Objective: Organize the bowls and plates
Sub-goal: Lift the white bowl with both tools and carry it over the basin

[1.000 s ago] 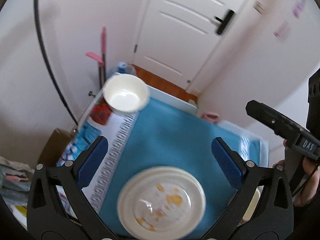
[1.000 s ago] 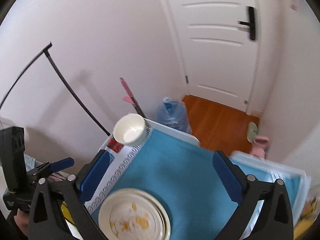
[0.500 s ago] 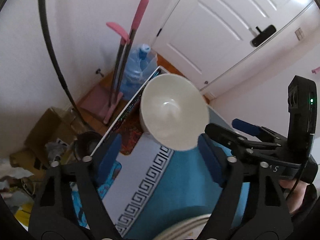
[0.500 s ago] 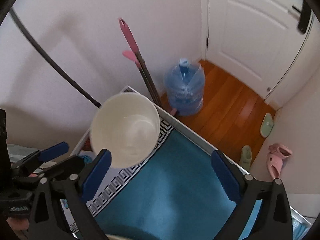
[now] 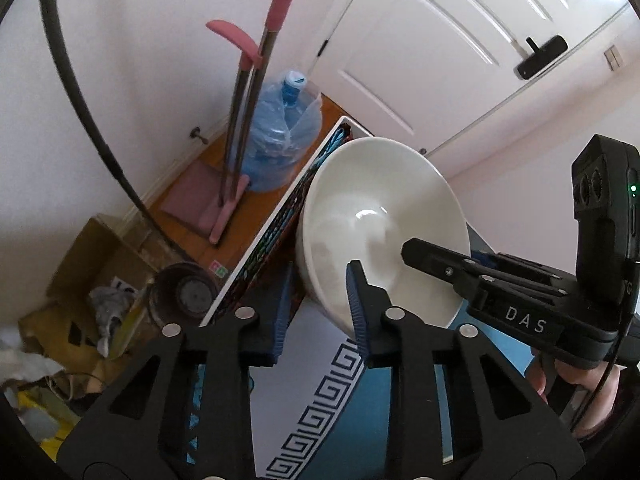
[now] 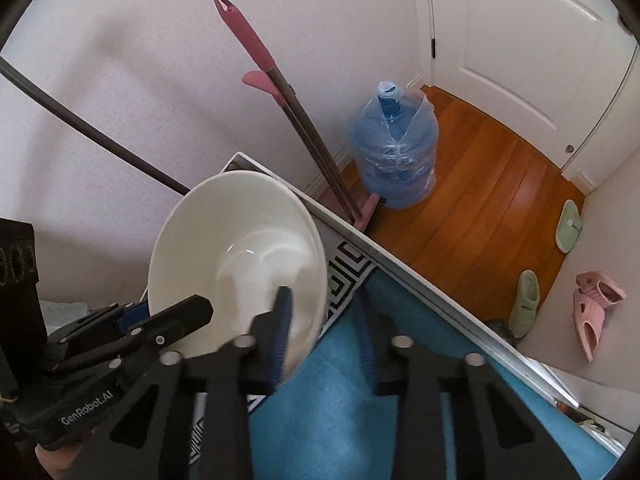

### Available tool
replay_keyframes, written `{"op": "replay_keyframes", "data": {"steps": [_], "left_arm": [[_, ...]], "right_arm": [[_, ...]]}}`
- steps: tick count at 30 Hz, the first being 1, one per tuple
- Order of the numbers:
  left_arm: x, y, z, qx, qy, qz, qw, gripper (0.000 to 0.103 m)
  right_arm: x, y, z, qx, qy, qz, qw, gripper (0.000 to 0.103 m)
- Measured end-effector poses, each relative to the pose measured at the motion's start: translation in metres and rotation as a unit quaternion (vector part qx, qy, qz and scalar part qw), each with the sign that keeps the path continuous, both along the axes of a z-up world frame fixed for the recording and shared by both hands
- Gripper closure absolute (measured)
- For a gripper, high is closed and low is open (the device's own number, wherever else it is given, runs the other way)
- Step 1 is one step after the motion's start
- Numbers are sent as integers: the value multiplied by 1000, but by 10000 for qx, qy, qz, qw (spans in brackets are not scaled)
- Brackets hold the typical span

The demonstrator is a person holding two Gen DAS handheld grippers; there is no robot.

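Note:
A white bowl [image 5: 384, 228] stands at the far corner of a table with a blue cloth [image 6: 360, 420]; it also shows in the right wrist view [image 6: 236, 248]. My left gripper [image 5: 318, 312] has its jaws closed on the bowl's near rim, one finger inside and one outside. My right gripper [image 6: 324, 336] grips the opposite rim the same way, one blue pad inside the bowl. In the left wrist view the right gripper [image 5: 500, 292] reaches over the bowl from the right. The plate from before is out of view.
The table edge [image 6: 400, 264] runs close behind the bowl. Beyond it on the wooden floor stand a blue water jug [image 6: 394, 152], a pink-handled mop [image 6: 280, 80] and slippers [image 6: 592, 312]. A white door [image 5: 460, 48] is behind. Cardboard clutter [image 5: 100, 280] lies left.
Both grippers moved forward from the plate to the bowl and closed from wide open onto its rim on opposite sides. The plate dropped out of view.

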State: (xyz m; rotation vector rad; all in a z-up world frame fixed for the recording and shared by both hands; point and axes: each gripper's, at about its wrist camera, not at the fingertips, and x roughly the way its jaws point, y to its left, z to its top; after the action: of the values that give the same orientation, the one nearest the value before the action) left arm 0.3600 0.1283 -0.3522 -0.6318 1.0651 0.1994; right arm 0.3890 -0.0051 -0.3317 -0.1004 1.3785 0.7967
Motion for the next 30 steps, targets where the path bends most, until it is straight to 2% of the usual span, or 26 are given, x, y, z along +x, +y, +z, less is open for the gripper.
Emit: {"op": "replay_keyframes", "data": {"steps": [1, 8, 13, 22, 30], "left_arm": [[1, 0, 0, 26, 10, -14, 10000, 80], [0, -5, 5, 189, 53, -169, 9997, 80], [-4, -15, 23, 390, -20, -312, 9987, 80], [-35, -60, 93, 854, -500, -560, 9935, 80], [-81, -150, 152, 1016, -914, -979, 9858, 80]], "right_arm": [[0, 0, -1, 66, 22, 2, 10000, 86], [-8, 1, 6, 37, -161, -58, 9998, 87], [-14, -6, 18, 105, -264, -177, 9994, 87], [-39, -47, 71, 513, -660, -527, 9951, 87], [-95, -139, 134, 678, -1013, -957, 9879, 87]]}}
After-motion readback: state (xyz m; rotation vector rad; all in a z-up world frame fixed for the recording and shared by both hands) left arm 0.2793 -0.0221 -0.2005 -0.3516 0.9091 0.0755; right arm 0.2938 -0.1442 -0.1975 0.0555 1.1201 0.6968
